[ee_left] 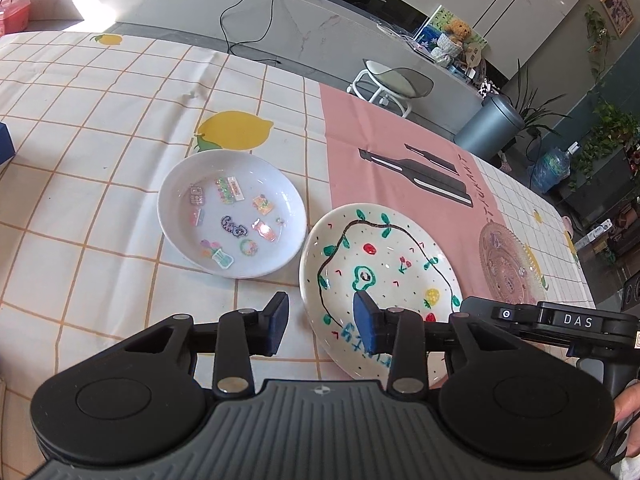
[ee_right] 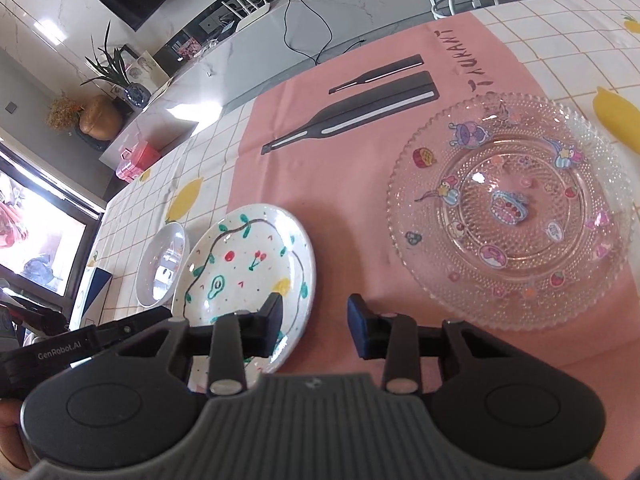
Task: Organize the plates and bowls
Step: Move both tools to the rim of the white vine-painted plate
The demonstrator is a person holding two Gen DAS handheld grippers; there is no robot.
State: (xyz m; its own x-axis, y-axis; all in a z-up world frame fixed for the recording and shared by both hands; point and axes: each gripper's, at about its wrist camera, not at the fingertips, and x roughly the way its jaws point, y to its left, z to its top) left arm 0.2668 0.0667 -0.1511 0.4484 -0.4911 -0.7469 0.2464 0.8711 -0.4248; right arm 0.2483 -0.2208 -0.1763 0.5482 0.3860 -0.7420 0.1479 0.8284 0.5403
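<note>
Over painted plate [ee_left: 380, 264] — both grippers (empty) agape.

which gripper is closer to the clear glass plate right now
Right. The right gripper hangs open just short of the glass plate, off its near-left rim. The left gripper is open over the painted plate, which lies between.

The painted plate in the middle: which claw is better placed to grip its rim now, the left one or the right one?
Probably the left claw: it is open, and the painted plate has its near rim between the fingers. The right claw, also open, has its gap over the pink mat, beside the plate.
</note>
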